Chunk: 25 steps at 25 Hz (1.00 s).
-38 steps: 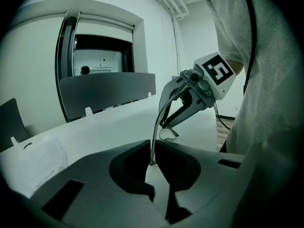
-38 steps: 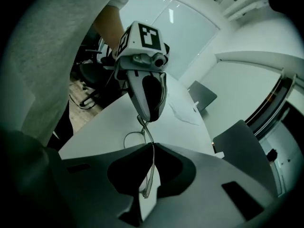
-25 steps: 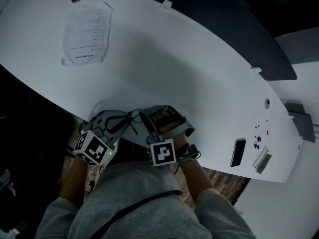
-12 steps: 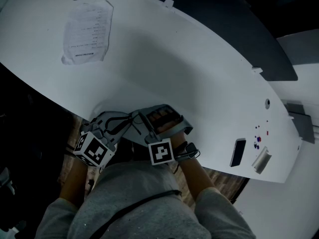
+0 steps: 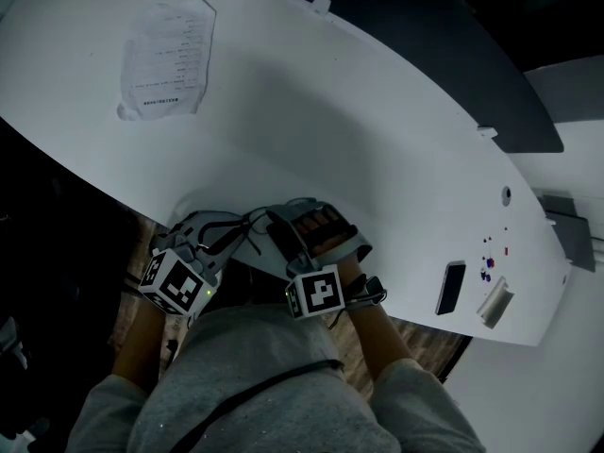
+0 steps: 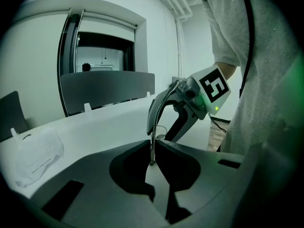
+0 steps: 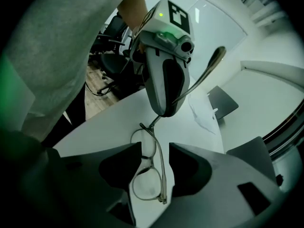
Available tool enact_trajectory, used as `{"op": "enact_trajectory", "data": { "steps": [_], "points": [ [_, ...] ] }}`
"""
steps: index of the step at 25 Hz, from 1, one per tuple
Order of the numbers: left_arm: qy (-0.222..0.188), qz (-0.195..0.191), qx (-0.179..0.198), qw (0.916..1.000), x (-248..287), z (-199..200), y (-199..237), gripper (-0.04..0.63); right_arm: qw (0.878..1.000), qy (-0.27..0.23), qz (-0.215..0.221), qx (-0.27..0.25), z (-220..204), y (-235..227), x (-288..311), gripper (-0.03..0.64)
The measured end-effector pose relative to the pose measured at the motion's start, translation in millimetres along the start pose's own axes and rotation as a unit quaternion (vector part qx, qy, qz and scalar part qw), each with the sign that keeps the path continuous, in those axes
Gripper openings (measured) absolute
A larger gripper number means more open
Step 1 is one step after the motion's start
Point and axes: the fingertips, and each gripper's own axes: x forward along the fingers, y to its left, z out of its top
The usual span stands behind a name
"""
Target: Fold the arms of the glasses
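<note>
— Left gripper point(image 6: 153, 150), state?
— Clamped on one thin temple arm point(image 7: 202, 82) of the thin-rimmed, clear-lens glasses point(image 7: 151, 170), at the curved white table's point(image 5: 330, 111) near edge.
— Right gripper point(image 7: 156, 152)?
— Jaws opening; the glasses' front sits between them, pads clear of it.

White table point(image 5: 359, 121), grey sweatshirt point(image 5: 255, 385), glasses point(image 7: 148, 175) — pale grey frame.
</note>
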Motion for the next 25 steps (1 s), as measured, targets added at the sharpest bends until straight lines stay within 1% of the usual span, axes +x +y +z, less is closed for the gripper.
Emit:
{"op": "enact_trajectory", "data": {
  "steps": [3,4,5,6,7,8,10,11,12,13,14,15,16,17,18,20,22,25],
  "points": [
    [0.0,-0.002,0.002,1.0,-0.6,0.7,-0.1,0.039,1.0,-0.021,0.0,0.016,2.5,0.6,-17.8,0.173],
    [0.001,-0.003,0.003,1.0,-0.8,0.7,0.1,0.038,0.999,-0.036,0.001,0.032,6.4,0.8,-26.2,0.173],
    [0.001,-0.004,0.005,1.0,-1.1,0.7,0.4,0.038,0.997,-0.058,0.001,0.06,12.9,-1.1,-36.0,0.173],
    [0.002,-0.005,0.006,1.0,-1.1,1.0,0.7,0.038,0.991,-0.086,-0.002,0.1,21.7,-6.1,-46.9,0.173],
    [0.002,-0.006,0.008,0.9999,-1.2,1.5,1.0,0.038,0.982,-0.117,-0.008,0.149,31.8,-14.3,-58.2,0.173],
    [0.002,-0.007,0.009,0.9999,-1.2,2.0,1.3,0.038,0.968,-0.148,-0.015,0.201,42.3,-24.5,-69.1,0.173],
    [0.003,-0.011,0.012,0.9999,-1.1,2.9,1.1,0.038,0.936,-0.201,-0.029,0.288,60.7,-44.4,-85.2,0.173],
    [0.003,-0.012,0.013,0.9998,-1.0,3.1,0.8,0.038,0.923,-0.218,-0.035,0.315,67.9,-51.8,-89.3,0.173],
    [0.003,-0.014,0.014,0.9998,-0.7,3.2,0.4,0.038,0.914,-0.23,-0.04,0.332,73.3,-57.1,-90.8,0.173],
    [0.003,-0.015,0.014,0.9998,-0.3,3.2,-0.1,0.038,0.909,-0.234,-0.048,0.341,76.5,-60.6,-90.4,0.172],
    [0.004,-0.016,0.015,0.9997,0.3,3.1,-0.6,0.038,0.907,-0.233,-0.059,0.345,77.5,-63.2,-89.2,0.17],
    [0.004,-0.018,0.016,0.9997,1.0,3.2,-1.1,0.038,0.906,-0.229,-0.073,0.349,76.6,-65.4,-88.1,0.143],
    [0.004,-0.02,0.017,0.9996,1.9,3.5,-1.6,0.038,0.904,-0.225,-0.086,0.353,74.3,-67.3,-87.5,0.074],
    [0.004,-0.022,0.017,0.9996,2.9,3.9,-2.2,0.038,0.902,-0.22,-0.096,0.36,71.5,-68.3,-87.1,0.041],
    [0.005,-0.024,0.018,0.9995,3.9,4.2,-2.8,0.037,0.899,-0.217,-0.098,0.368,68.7,-68.4,-86.9,0.038],
    [0.005,-0.029,0.019,0.9994,5.4,5.2,-3.6,0.037,0.891,-0.209,-0.089,0.393,62.6,-66.6,-86.7,0.037],
    [0.001,-0.034,0.017,0.9993,6.8,7.4,-3.9,0.037,0.876,-0.208,-0.081,0.428,54.8,-67.8,-87.7,0.035],
    [-0.003,-0.038,0.011,0.9992,10.1,9.5,-2.6,0.037,0.848,-0.221,-0.093,0.473,41.3,-76.2,-88.8,0.035]
  ]
}}
